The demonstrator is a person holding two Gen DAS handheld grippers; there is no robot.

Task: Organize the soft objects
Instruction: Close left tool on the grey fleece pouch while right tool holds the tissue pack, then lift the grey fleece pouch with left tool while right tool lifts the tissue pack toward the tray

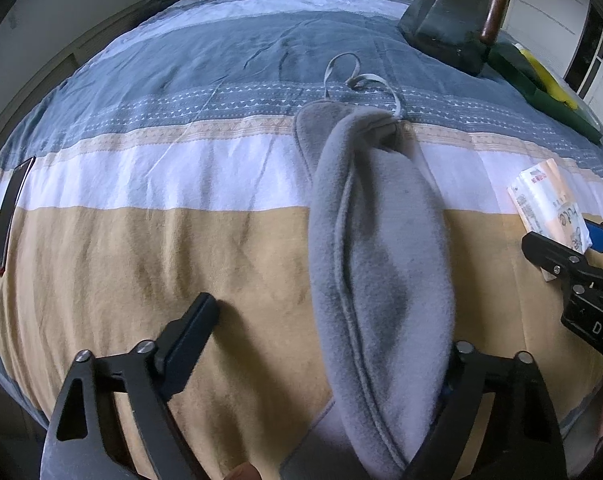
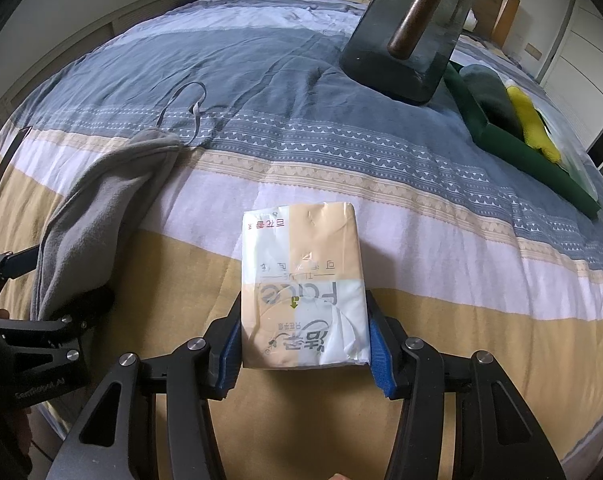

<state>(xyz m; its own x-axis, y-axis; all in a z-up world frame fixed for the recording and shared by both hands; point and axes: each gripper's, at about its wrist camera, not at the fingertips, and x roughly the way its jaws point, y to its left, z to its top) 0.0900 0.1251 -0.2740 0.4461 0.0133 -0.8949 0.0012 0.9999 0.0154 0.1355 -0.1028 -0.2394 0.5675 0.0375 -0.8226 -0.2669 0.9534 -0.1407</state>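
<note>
Left gripper (image 1: 329, 344): jaws spread, not clamped, grey fleece eye mask (image 1: 377, 248) draped against the right finger.
Right gripper (image 2: 303, 336): clenched on tissue pack (image 2: 301, 284), blue pads pressing both sides.
Setting: striped bedspread (image 1: 173, 128); green tray (image 2: 541, 160) well apart at far right.

Bedspread (image 1: 141, 260) lies open leftward; dark bag (image 2: 413, 40) blocks beyond.
</note>
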